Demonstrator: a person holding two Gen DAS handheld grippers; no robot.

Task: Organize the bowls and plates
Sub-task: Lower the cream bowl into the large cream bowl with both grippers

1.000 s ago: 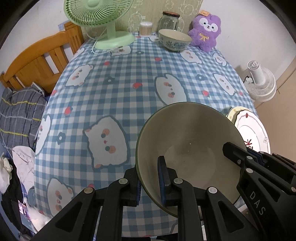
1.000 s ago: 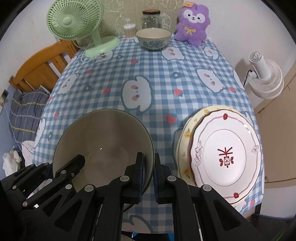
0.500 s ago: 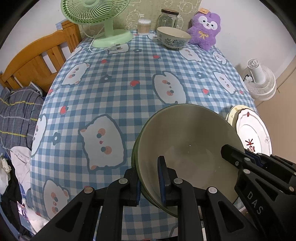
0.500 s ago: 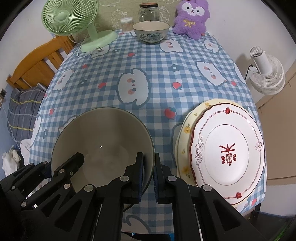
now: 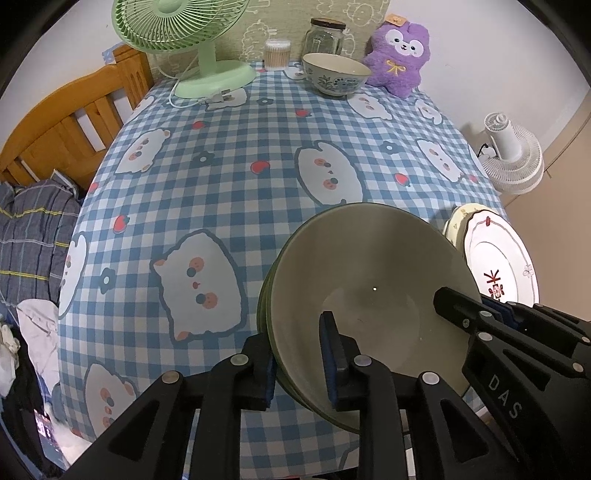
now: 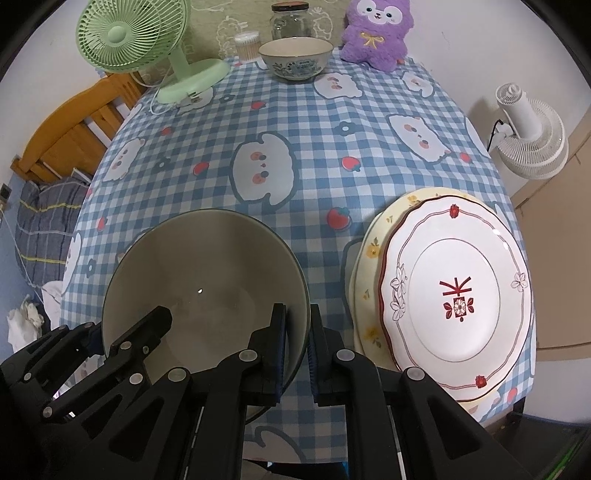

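A large green-grey bowl [image 5: 373,273] [image 6: 207,273] is at the table's near edge, nested in more bowls whose rims show at its left in the left wrist view. My left gripper [image 5: 300,360] is shut on its left rim. My right gripper [image 6: 296,345] is shut on its right rim. A white plate with red trim [image 6: 458,291] [image 5: 498,258] lies on a cream plate [image 6: 369,254] to the bowl's right. A blue-patterned bowl [image 5: 335,74] [image 6: 294,59] stands at the far edge.
A green desk fan [image 5: 188,33] [image 6: 147,40], a cotton swab pot [image 5: 277,53], a glass jar [image 5: 325,35] and a purple plush [image 5: 399,55] line the far edge. A wooden bed frame [image 5: 70,125] is left; a white fan [image 6: 532,136] is right.
Both grippers, still holding the bowl, have risen and pulled back a little; more of the table shows. Stacked rims now show under the bowl's left side.
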